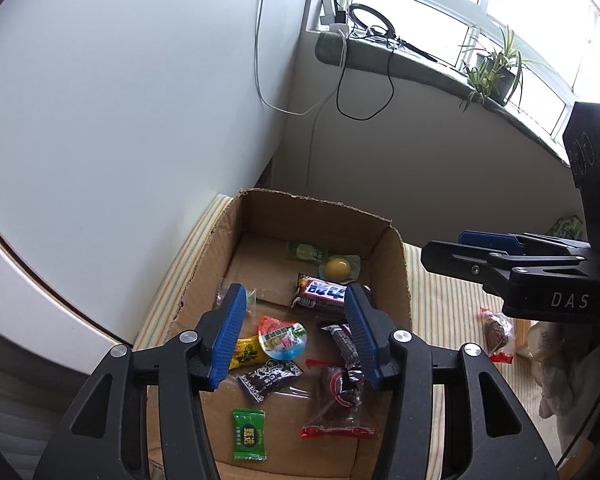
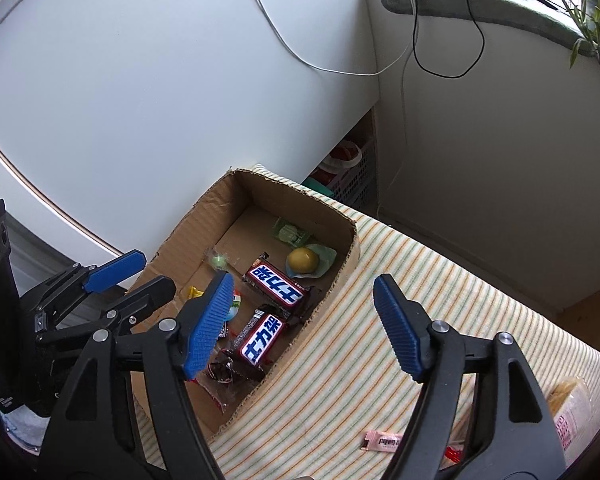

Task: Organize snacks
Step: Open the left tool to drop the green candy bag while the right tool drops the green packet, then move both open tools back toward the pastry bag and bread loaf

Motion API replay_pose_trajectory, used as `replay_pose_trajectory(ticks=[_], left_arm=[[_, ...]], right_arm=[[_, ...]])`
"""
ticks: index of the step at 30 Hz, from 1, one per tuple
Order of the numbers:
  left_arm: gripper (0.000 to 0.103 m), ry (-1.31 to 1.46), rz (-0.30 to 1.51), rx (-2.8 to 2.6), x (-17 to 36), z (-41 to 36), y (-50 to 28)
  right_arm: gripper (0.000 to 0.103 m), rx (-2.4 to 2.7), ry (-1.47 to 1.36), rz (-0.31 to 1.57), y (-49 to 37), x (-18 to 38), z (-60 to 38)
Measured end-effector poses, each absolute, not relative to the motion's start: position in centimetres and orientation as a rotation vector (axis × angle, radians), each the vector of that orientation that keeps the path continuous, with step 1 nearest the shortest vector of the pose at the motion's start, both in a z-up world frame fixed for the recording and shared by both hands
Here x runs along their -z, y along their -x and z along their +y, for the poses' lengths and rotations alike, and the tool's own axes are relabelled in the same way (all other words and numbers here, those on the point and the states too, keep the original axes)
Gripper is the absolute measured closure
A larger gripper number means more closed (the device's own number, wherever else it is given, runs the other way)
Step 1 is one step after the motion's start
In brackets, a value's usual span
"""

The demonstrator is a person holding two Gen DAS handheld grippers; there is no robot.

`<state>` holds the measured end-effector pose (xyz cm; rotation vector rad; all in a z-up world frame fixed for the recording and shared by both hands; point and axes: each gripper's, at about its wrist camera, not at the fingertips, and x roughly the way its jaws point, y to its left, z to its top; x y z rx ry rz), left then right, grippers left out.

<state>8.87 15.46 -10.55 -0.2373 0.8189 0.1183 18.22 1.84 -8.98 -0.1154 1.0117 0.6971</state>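
Observation:
An open cardboard box sits on a striped cloth and holds several wrapped snacks: a Snickers bar, a second bar, a yellow jelly cup, a green candy. My left gripper is open and empty above the box. My right gripper is open and empty above the box's right wall. A pink sachet and a red-ended packet lie on the cloth outside the box.
A white wall panel stands behind the box. Cables hang from a windowsill with a plant. A noodle packet lies at the cloth's right edge. A basket sits on the floor behind the table.

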Motion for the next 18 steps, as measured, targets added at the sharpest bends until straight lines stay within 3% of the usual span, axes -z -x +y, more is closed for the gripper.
replay_pose_trajectory(ticks=[18], left_arm=[[0.053,0.199,0.805,0.045,9.1,9.1,-8.3]], right_arm=[[0.028,-0.421,0.017,1.014,-15.6,7.9,-14.4]])
